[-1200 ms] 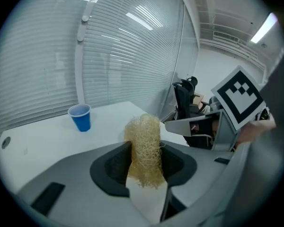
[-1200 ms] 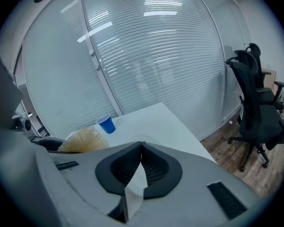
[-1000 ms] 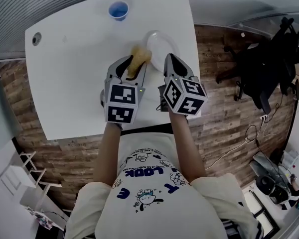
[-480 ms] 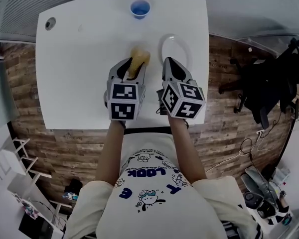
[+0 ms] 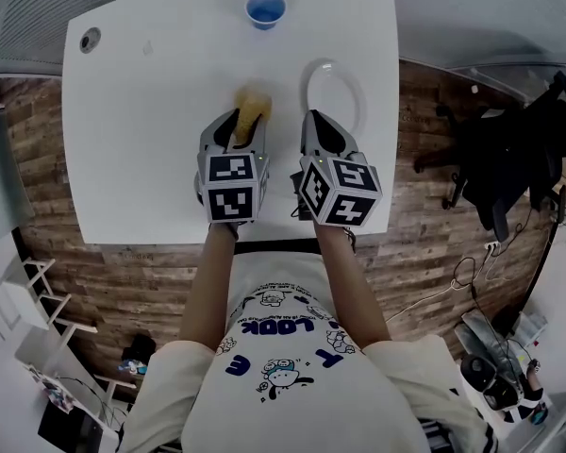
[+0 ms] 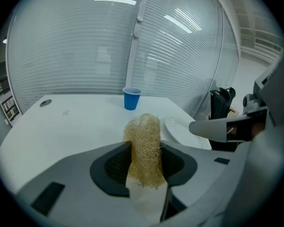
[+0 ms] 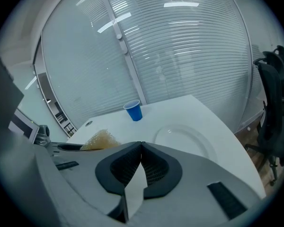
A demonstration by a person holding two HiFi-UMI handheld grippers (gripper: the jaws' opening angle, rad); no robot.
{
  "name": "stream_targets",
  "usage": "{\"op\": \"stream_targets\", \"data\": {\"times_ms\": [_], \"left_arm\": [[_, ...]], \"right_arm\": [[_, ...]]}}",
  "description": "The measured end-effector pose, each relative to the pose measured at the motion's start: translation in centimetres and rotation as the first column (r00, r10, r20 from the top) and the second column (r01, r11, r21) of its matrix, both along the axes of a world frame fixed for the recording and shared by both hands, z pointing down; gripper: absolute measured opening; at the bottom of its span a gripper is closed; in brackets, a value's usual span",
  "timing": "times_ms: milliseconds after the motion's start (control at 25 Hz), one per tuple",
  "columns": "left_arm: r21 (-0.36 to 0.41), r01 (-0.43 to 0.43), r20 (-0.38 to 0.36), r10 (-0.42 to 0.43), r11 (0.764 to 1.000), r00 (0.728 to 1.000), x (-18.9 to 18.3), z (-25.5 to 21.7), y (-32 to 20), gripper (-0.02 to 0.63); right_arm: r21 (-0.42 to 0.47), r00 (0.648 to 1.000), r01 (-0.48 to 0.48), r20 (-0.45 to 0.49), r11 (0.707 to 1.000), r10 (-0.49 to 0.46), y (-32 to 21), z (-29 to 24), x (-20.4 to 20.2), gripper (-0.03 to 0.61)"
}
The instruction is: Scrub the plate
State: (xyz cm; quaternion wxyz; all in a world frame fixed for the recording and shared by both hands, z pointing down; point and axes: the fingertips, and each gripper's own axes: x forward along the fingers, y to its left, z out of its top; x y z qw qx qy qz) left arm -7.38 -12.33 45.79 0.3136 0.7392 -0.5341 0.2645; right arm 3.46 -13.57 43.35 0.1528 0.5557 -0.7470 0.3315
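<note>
**A:** What are the fingers of the left gripper (image 6: 145, 148) doing?

**B:** They are standing partway open and clamping the straw-coloured scrubber (image 6: 143, 143), which is sticking out past their tips. The fingers of the right gripper (image 7: 142, 146) are pressing together on nothing.

**A:** And the plate (image 5: 336, 91)?

**B:** It is lying on the tabletop (image 5: 141, 149), just beyond the right fingers. A second ago the scrubber was touching its rim. Now the scrubber is hanging clear, left of the plate, so the scrubbing is probably pausing.

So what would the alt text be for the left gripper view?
Two grey fingers pinch a tan mesh scrubber upright above a white table; a white plate lies just right of it, and a blue cup stands farther back before window blinds.
</note>
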Motion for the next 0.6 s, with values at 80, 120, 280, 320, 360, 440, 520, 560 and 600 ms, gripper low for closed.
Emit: {"op": "stream_targets", "data": {"times_ms": [80,120,280,320,360,440,520,560,600], "left_arm": [[-0.007,0.002,0.004,-0.002,1.0,1.0,0.0,0.4,-0.1,0.183],[-0.01,0.003,0.005,-0.003,1.0,1.0,0.0,0.6,-0.1,0.183],[-0.02,0.003,0.012,-0.003,1.0,1.0,0.0,1.2,-0.2,0.183],[-0.022,0.003,0.014,-0.002,1.0,1.0,0.0,1.4,-0.2,0.183],[-0.026,0.003,0.016,-0.002,1.0,1.0,-0.1,1.7,-0.1,0.183],[-0.033,0.005,0.021,-0.004,0.999,1.0,-0.2,2.1,-0.1,0.183],[-0.036,0.005,0.023,-0.004,0.999,1.0,-0.1,2.3,-0.1,0.183],[-0.039,0.006,0.024,-0.005,0.999,1.0,-0.1,2.4,-0.1,0.183],[-0.042,0.007,0.024,-0.006,0.999,1.0,0.0,2.5,0.0,0.183]], "right_arm": [[-0.006,1.0,0.001,0.0,1.0,-0.001,0.3,0.3,0.0,-0.006],[-0.01,1.0,0.0,0.0,1.0,0.0,0.4,0.4,0.0,-0.006],[-0.022,1.0,-0.005,-0.002,1.0,0.005,0.7,1.0,0.3,-0.006],[-0.025,1.0,-0.007,-0.001,1.0,0.007,0.8,1.1,0.3,-0.006],[-0.028,1.0,-0.008,-0.001,1.0,0.008,0.8,1.3,0.3,-0.006],[-0.033,1.0,-0.008,-0.001,0.999,0.008,1.0,1.6,0.2,-0.006],[-0.037,1.0,-0.008,-0.001,0.999,0.008,1.0,1.7,0.2,-0.006],[-0.039,1.0,-0.007,0.0,0.999,0.007,1.1,1.8,0.2,-0.006],[-0.041,1.0,-0.006,0.001,0.999,0.006,1.2,1.8,0.2,-0.006]]}}
